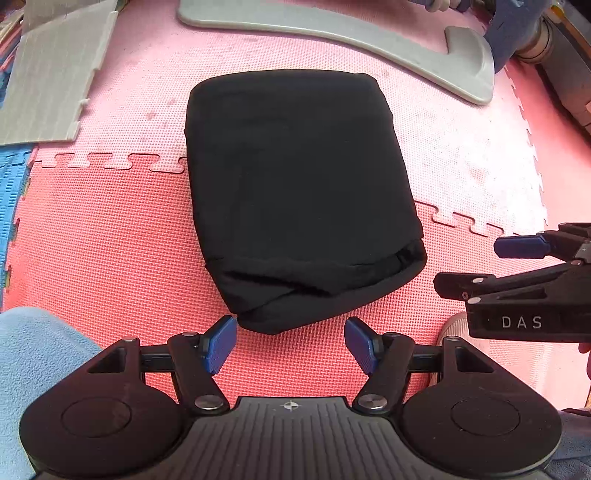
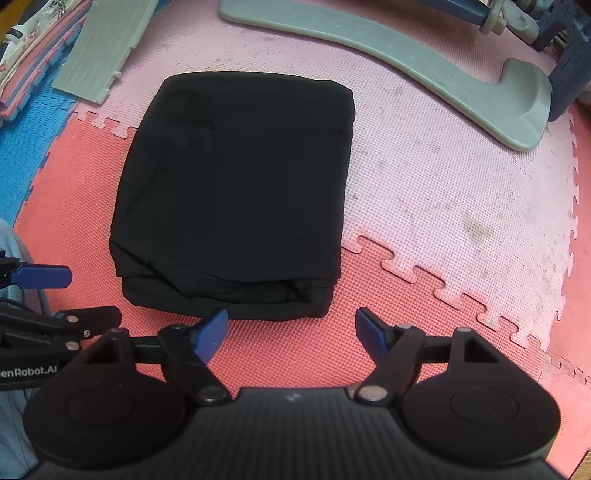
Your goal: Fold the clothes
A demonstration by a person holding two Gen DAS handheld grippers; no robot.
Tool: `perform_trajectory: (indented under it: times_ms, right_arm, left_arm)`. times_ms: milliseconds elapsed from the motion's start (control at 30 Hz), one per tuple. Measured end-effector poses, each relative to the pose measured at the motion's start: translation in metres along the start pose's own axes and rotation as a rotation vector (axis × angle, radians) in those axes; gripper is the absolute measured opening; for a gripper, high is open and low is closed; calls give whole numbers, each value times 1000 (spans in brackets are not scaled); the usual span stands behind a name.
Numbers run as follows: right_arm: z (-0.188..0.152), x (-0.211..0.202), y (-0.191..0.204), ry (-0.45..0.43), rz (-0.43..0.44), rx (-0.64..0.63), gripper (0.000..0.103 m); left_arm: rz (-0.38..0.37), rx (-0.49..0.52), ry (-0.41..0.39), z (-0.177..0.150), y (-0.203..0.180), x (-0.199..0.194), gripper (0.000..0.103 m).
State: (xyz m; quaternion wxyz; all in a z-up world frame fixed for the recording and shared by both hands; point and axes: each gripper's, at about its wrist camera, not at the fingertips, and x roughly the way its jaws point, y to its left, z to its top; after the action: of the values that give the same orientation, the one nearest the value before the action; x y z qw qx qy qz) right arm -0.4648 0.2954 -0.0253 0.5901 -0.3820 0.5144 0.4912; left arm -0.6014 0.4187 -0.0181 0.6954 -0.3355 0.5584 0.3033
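— Left wrist view: is the garment (image 1: 299, 199) looking folded?
— Yes, it is lying on the mat (image 1: 110, 240) as a layered black bundle. Both the left gripper (image 1: 290, 341) and right gripper (image 2: 291, 334) are gaping wide, holding nothing, just short of it.

Right gripper (image 1: 465, 266) cut off at 3 o'clock; grey curved board (image 1: 332, 33) clipped at 12 o'clock.
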Motion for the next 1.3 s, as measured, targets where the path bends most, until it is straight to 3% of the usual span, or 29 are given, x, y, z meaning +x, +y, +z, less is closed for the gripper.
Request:
perform_trajectory:
  times_ms: [1300]
  right_arm:
    - [-10,4,-1,-6,-8,7,80]
  left_arm:
    - [24,8,10,2,3,10,67]
